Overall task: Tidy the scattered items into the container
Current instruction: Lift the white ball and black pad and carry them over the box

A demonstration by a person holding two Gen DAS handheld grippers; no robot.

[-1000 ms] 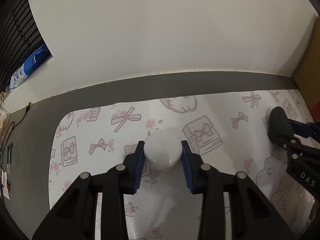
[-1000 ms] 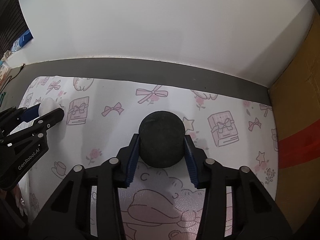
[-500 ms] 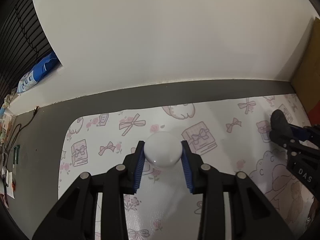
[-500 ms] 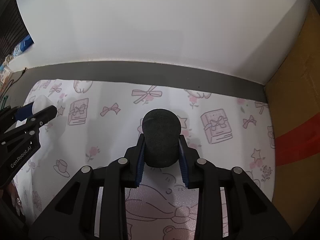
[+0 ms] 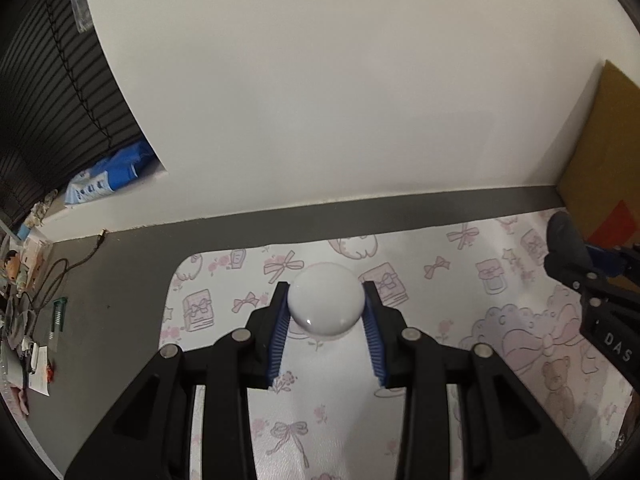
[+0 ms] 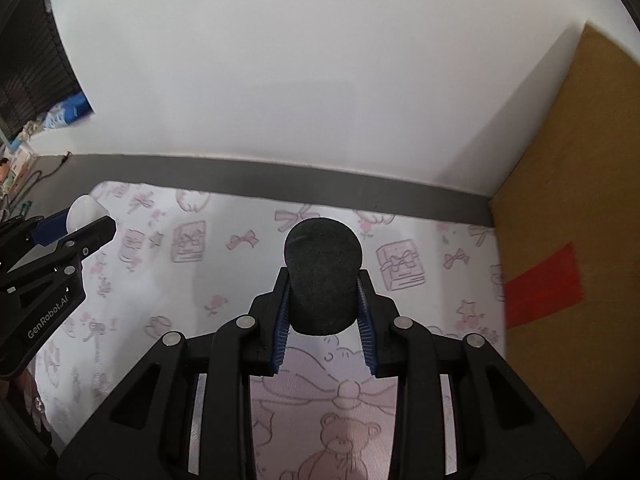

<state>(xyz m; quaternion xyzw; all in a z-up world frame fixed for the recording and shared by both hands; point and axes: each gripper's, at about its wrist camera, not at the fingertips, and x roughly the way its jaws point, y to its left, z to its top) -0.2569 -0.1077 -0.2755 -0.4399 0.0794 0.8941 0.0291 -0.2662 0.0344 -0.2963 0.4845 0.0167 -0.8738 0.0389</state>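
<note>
Above the patterned surface (image 5: pixel 440 360), the left claw (image 5: pixel 326 308) is clamped on a white ball (image 5: pixel 326 304) seated between its blue pads; the right claw (image 6: pixel 322 292) is clamped on a black foam ball (image 6: pixel 323 276), squeezed between its tips.

You're over a grey table (image 5: pixel 120 280) with a white mat (image 5: pixel 460 312) printed in pink bows, books and bears lying flat on it; left of the mat, cables (image 5: pixel 60 268) and small clutter (image 5: pixel 24 344).
</note>
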